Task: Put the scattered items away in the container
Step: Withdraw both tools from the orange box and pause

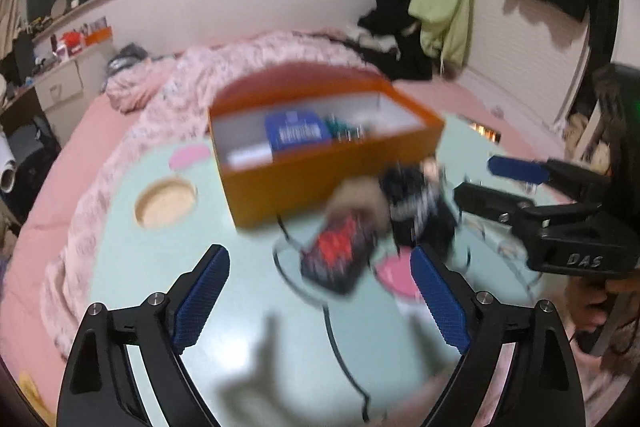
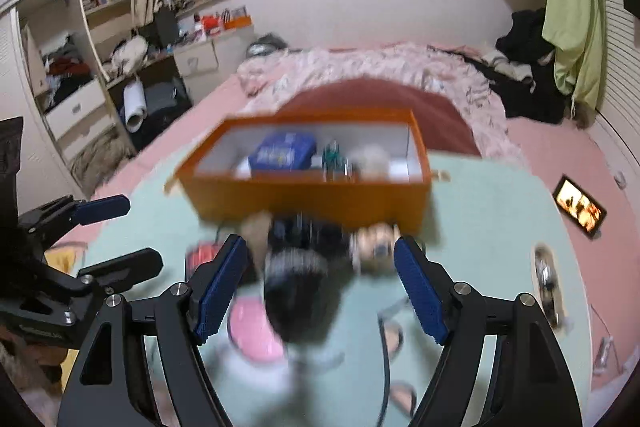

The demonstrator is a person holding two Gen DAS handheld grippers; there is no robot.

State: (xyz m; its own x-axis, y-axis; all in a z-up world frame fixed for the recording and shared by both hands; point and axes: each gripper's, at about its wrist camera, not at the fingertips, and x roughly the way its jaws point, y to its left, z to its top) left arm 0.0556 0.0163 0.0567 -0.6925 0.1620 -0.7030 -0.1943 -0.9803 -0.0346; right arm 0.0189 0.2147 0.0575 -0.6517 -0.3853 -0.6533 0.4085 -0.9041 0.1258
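An orange box (image 1: 320,183) (image 2: 304,199) stands on a pale green mat on the bed; a blue pack (image 1: 298,133) (image 2: 282,153) and small items lie inside. In front of it lies a blurred pile: a dark bundle (image 1: 420,203) (image 2: 296,267), a black-and-red packet (image 1: 338,255) and a beige item (image 2: 374,245). My left gripper (image 1: 320,291) is open, just short of the packet. My right gripper (image 2: 318,287) is open around the dark bundle, and shows open in the left wrist view (image 1: 476,183).
A pink quilt (image 1: 200,83) is bunched behind the box. A lit phone (image 2: 580,207) lies on the pink sheet to the right. A round metal item (image 2: 546,273) lies on the mat's right side. Drawers and shelves stand left of the bed.
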